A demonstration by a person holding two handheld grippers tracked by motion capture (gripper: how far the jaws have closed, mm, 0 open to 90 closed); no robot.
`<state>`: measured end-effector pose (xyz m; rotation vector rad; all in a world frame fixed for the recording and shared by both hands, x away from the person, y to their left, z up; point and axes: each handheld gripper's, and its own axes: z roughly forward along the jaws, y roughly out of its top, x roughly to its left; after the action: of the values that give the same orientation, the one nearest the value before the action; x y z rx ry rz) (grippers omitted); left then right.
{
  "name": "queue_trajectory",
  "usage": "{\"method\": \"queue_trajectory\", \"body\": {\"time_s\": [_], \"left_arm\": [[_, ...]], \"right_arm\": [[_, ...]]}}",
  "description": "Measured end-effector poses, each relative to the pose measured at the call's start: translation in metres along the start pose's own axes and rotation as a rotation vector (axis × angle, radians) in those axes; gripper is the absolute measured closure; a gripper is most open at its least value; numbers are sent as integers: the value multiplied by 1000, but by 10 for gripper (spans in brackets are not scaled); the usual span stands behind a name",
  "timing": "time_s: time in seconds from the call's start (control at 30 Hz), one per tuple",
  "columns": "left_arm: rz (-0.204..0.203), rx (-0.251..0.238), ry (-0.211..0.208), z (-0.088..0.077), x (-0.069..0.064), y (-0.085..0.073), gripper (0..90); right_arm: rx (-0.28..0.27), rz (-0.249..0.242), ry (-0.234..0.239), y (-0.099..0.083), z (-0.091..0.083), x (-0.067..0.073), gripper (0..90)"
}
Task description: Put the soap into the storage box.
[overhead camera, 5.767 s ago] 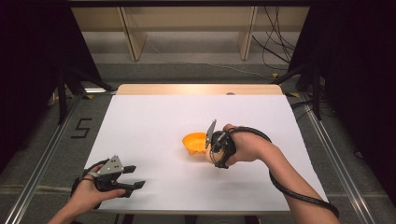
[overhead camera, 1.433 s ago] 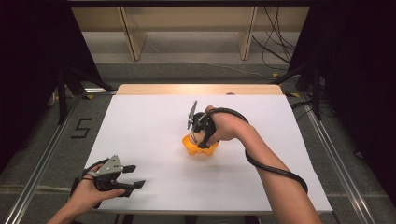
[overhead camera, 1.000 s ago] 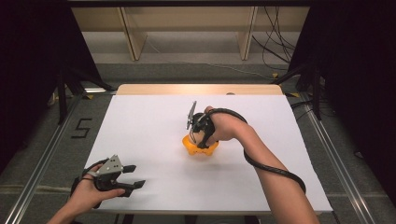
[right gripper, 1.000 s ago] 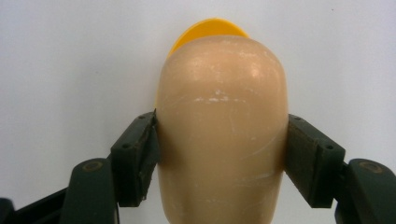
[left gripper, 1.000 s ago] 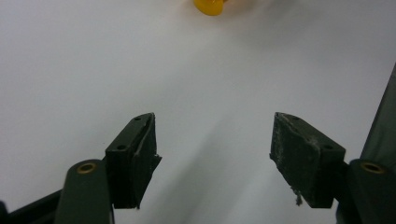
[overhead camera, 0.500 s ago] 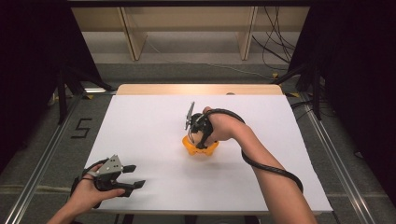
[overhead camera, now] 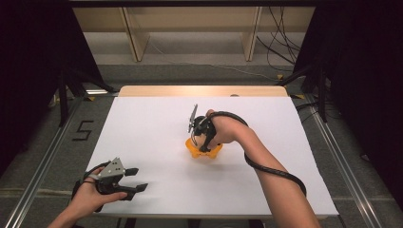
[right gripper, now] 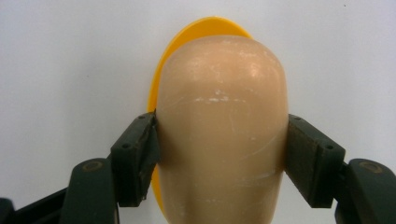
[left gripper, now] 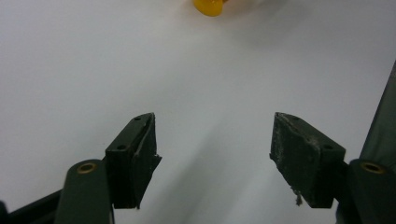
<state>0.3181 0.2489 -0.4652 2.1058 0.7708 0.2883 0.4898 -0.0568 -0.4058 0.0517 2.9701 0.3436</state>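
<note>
One orange plastic bowl at mid white desk, one smooth beige rounded object above it, largely hidden from high. Right gripper clenched on that object, moved left off bowl's edge since earliest frame. Left gripper released, unchanged.

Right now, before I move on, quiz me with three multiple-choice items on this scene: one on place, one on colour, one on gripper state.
1. Where is the left gripper?
A. near the table's front left corner
B. over the dish
C. at the far edge

2. What colour is the dish?
A. blue
B. orange-yellow
C. green

3. What is the right gripper doing?
A. hanging open
B. lying on the table
C. clamping a beige rounded object

Key: 1 A, the high view shows it there; 2 B, its rim shows behind the object; 3 C, both jaws press its sides.
</note>
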Motion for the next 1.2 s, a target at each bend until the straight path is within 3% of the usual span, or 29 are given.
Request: {"method": "queue_trajectory", "body": {"time_s": [0.03, 0.13, 0.2, 0.23, 0.33, 0.43, 0.47, 0.53, 0.57, 0.6, 0.7, 0.8, 0.93, 1.0, 1.07, 1.13, 1.2], "left_arm": [[-18, -1, -1, 0, -1, 0, 314], [-18, 0, -1, 0, -1, 0, 315], [-17, 0, -1, 0, -1, 0, 314], [-17, 1, -4, 0, -1, 0, 314], [-14, 6, -7, 0, 0, 0, 314], [-10, 3, 2, 0, 0, 0, 314], [14, 3, 1, -1, 1, 0, 314], [13, 3, 0, 0, 1, 0, 314], [13, 4, 0, 0, 1, 0, 315], [12, 3, 0, 0, 1, 0, 315], [13, 3, 0, 0, 1, 0, 315], [13, 3, 0, 0, 1, 0, 315], [14, 2, -1, 0, 1, 0, 315], [14, 2, 0, 0, 1, 1, 315], [12, 1, -2, 0, 1, 1, 315], [14, 2, 0, 0, 1, 1, 315], [14, 3, -1, 0, 1, 1, 315]], "right_arm": [[0, 0, -1, 0, 0, 0, 338], [-5, -12, 6, 0, 2, -1, 338], [18, 56, 9, 0, 2, 3, 338], [8, 22, 6, 0, 3, 0, 338], [2, 6, 6, 0, 4, -1, 338], [19, 52, 12, -1, 4, 1, 338], [18, 45, 12, -1, 5, 1, 338], [16, 23, 7, -1, 6, -1, 338], [20, 40, 8, -2, 6, 0, 338], [0, 18, 5, -1, 7, -1, 338], [3, 78, 22, 0, 7, 2, 338], [6, 94, 22, 0, 7, 2, 338], [2, 71, 24, 0, 8, 1, 338], [9, 97, 30, 0, 8, 2, 337], [3, 71, 26, 0, 8, 0, 337], [11, 108, 27, 0, 8, 3, 337], [2, 76, 26, 0, 9, 0, 337]]}}
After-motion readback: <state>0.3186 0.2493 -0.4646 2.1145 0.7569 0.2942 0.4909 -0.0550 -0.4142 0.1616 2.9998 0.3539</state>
